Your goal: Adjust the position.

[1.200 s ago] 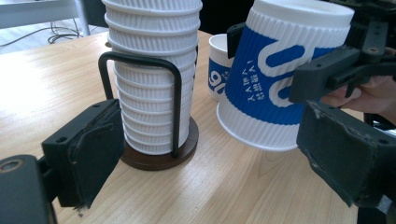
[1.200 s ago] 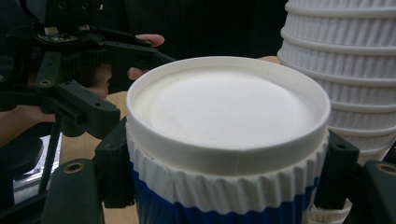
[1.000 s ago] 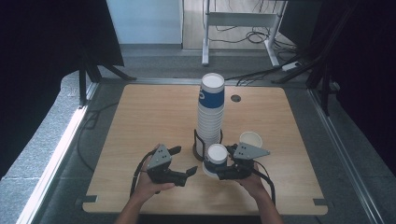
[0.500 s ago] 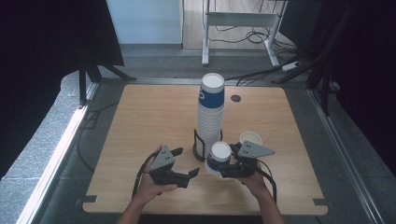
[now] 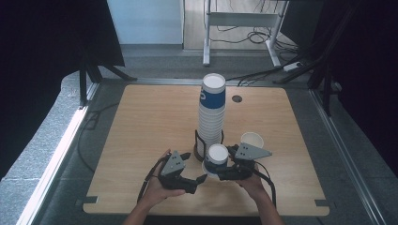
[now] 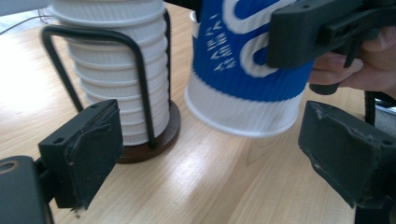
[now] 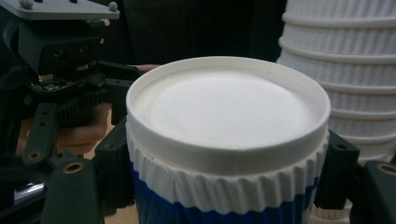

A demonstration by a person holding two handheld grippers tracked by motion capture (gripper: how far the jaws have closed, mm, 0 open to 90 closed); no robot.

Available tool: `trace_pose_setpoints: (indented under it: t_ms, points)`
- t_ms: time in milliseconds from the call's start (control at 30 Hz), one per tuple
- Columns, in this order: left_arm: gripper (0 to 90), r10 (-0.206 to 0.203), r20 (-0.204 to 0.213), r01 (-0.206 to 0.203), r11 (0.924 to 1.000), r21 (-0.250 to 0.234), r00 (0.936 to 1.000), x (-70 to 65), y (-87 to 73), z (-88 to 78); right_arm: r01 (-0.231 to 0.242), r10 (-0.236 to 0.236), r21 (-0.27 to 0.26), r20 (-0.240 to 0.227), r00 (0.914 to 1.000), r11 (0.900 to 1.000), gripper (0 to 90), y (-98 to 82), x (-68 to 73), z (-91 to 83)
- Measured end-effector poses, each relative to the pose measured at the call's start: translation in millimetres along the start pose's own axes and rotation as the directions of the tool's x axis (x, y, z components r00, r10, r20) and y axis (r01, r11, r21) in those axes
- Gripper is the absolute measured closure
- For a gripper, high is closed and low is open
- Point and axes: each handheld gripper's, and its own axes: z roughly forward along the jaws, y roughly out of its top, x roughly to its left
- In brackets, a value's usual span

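Note:
A tall stack of white-ribbed paper cups (image 5: 211,117) (image 6: 116,70) (image 7: 345,70), topped by a blue one, stands in a black wire holder (image 5: 197,145) (image 6: 154,93) at mid-table. Just in front of it, my right gripper (image 5: 217,165) (image 7: 224,186) is shut on a blue-and-white cup (image 5: 218,153) (image 6: 243,84) (image 7: 224,107). The cup hangs tilted a little above the wood, flat white end up. My left gripper (image 5: 193,168) (image 6: 210,154) sits to the cup's left, pointing at it. Its jaws have just been opening and stand wide, their pads clear of the cup.
A single open white cup (image 5: 252,139) stands upright on the wooden table (image 5: 141,131), right of the holder and behind the right hand. A small round hole (image 5: 237,99) is in the tabletop farther back. Both forearms come in over the front edge.
The left gripper has edged slightly right toward the held cup. The right gripper and its cup have stayed where they were.

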Motion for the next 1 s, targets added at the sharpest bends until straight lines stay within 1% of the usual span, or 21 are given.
trace_pose_setpoints:
  t_ms: [167,333,467,667,767,900,933,1000]
  points:
    - [6.4,0.023,0.000,-0.023,0.9996,0.016,0.9997,-5.0,-0.7,4.5,0.004,-0.004,0.011,-0.016,0.9999,1.000,25.9,-1.3,3.8,5.6]
    - [6.0,0.024,0.008,-0.024,0.9996,0.016,0.9997,-8.0,-0.6,6.7,0.001,0.000,0.018,-0.028,0.9996,1.000,25.9,-2.7,7.0,9.5]
    - [6.0,0.025,0.018,-0.025,0.9996,0.015,0.9995,-9.5,-0.2,8.5,-0.006,0.006,0.009,-0.042,0.9991,1.000,25.9,-2.7,9.5,11.7]
    - [6.0,0.042,0.022,-0.042,0.9986,0.031,0.9989,-14.0,-1.3,14.1,-0.011,0.012,0.012,-0.067,0.9977,1.000,25.9,-4.6,15.5,18.4]
    - [6.3,0.041,0.024,-0.042,0.9986,0.034,0.9989,-14.4,-2.1,15.5,-0.009,0.011,0.015,-0.076,0.9970,1.000,25.9,-5.1,17.8,20.5]
    - [8.5,0.036,0.005,-0.036,0.9984,0.044,0.9993,-14.3,-3.3,17.5,-0.009,0.009,0.008,-0.086,0.9963,1.000,26.0,-5.8,19.9,22.9]
    - [10.4,0.034,-0.004,-0.034,0.9985,0.044,0.9994,-13.9,-3.7,17.7,-0.009,0.010,0.010,-0.087,0.9962,1.000,25.9,-5.9,20.5,23.2]
    - [14.3,0.029,-0.001,-0.029,0.9987,0.043,0.9996,-13.1,-4.4,18.1,-0.007,0.008,0.008,-0.089,0.9960,1.000,25.9,-6.1,21.0,23.6]
